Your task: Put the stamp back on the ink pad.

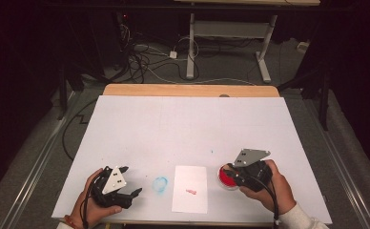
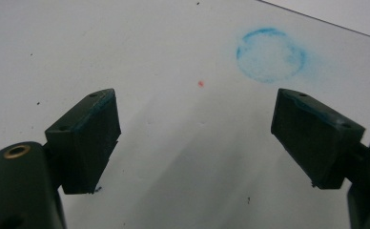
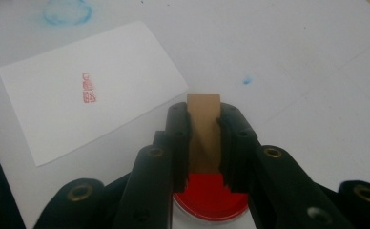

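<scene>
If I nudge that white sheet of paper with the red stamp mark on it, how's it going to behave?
The white sheet lies flat and thin on the table, so it is probably very light and would slide at a slight push. It looks floppy, likely bending if lifted by one edge. Nothing weighs it down; the left gripper sits apart, jaws open.

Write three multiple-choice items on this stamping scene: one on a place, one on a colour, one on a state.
1. Where is the stamp's lower end?
A. on the paper
B. over the ink pad
C. on the blue ring

2. What colour is the mark on the paper?
A. red
B. green
C. black

3. How are the left tongs?
A. shut on the stamp
B. shut on the paper
C. open, holding nothing

Answers:
1. B: held in the right tongs, it meets the red ink pad.
2. A: the red print shows on the sheet.
3. C: bare table shows between the jaws.
</scene>
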A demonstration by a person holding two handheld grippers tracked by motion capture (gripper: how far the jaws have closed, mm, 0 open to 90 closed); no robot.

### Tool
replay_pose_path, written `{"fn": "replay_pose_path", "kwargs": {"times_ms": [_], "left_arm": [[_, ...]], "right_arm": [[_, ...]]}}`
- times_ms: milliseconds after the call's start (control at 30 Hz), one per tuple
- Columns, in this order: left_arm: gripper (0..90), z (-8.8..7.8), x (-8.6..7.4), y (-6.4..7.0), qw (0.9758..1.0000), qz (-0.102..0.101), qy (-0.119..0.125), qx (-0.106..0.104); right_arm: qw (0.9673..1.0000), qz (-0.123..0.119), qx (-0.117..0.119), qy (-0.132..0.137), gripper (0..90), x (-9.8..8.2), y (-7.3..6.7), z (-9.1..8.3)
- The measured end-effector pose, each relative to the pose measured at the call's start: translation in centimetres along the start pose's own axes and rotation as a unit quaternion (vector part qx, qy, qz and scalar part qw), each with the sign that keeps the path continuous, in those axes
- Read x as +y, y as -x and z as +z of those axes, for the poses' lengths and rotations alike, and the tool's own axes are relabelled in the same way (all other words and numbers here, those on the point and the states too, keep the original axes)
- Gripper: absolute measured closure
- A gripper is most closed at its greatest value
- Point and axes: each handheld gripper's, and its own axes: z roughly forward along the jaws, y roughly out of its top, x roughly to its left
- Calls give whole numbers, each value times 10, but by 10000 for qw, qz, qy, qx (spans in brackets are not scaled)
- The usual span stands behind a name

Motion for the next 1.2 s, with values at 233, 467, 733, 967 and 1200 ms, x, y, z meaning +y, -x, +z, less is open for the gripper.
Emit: {"fn": "replay_pose_path", "kwargs": {"times_ms": [233,467,733,967,1200], "left_arm": [[162,-1,0,1,10000,12,-13,2],[162,0,0,2,10000,38,-57,0],[162,1,0,2,10000,23,-57,-7],[162,1,0,2,10000,38,-63,-9],[162,1,0,2,10000,43,-71,-9]], "right_arm": [[9998,40,-61,-162,763,-10,7,9],[9989,80,-73,-466,763,-15,8,23],[9980,125,-109,-612,762,-18,12,34],[9974,144,-101,-692,762,-19,12,41],[9971,130,-81,-740,762,-20,11,43]]}}
